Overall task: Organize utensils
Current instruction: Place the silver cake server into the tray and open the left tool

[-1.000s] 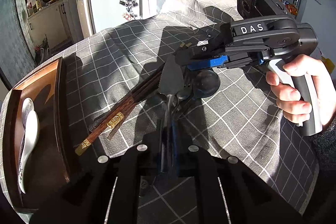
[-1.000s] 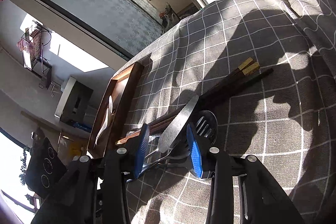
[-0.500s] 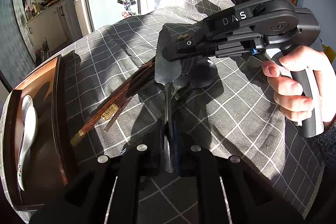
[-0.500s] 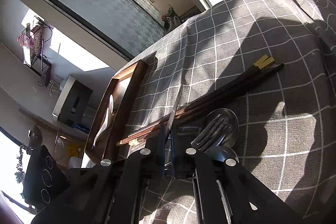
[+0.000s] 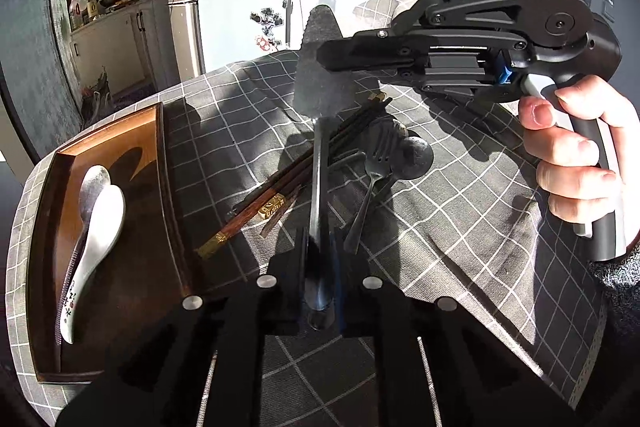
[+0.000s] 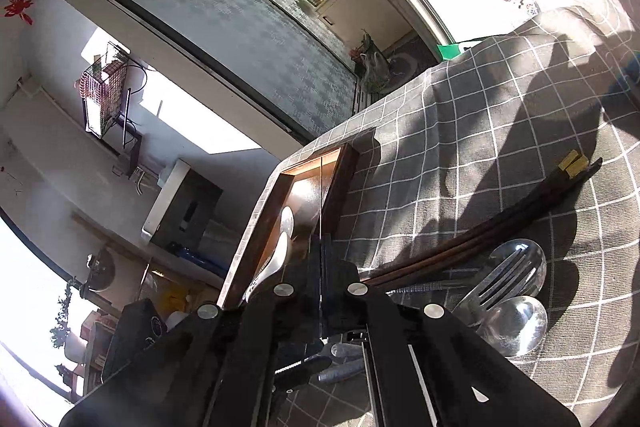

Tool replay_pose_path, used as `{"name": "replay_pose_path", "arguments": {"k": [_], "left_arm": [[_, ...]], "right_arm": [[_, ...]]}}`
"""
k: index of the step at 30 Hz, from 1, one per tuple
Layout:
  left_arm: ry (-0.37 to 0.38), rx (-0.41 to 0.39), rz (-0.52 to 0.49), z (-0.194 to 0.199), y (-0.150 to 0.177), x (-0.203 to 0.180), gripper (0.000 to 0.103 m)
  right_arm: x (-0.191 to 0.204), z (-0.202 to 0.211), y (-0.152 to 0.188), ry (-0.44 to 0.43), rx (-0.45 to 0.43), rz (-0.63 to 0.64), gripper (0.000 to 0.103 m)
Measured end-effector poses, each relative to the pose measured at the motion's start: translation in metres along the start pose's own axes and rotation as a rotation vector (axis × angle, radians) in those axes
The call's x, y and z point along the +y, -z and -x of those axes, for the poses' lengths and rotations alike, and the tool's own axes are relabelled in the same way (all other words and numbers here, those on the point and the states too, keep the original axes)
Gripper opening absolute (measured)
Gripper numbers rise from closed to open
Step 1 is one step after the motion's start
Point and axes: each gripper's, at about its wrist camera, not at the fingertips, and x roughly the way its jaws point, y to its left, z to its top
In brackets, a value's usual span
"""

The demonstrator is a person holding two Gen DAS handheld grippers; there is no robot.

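left claw – clenched on cake server handle, lower centre, blade raised | right claw – clamped on blade, upper centre | chopsticks, fork, 2 spoons on checked counter, centre | tray at left.

cake server: matt grey metal, grainy blade | fork: brushed metal | chopsticks: dark polished wood, gold-foil ends | tray: glossy brown wood | spoons in tray: glossy white ceramic | tablecloth: woven grey check cloth | claws: matt black plastic
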Motion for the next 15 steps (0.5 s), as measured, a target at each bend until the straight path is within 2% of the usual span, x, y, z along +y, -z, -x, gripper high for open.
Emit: {"name": "replay_pose_path", "arguments": {"k": [6, 11, 15], "left_arm": [[-0.129, -0.003, 0.042, 0.028, 0.004, 0.050, 0.013], [-0.202, 0.031, 0.092, 0.032, 0.015, 0.089, 0.013], [-0.230, 0.056, 0.112, 0.028, 0.024, 0.100, 0.013]], "right_arm": [[0.035, -0.058, -0.008, -0.045, 0.046, 0.033, 0.001], [0.047, -0.108, -0.008, -0.005, 0.112, 0.060, 0.003], [0.046, -0.132, -0.003, 0.030, 0.148, 0.062, 0.004]]}}
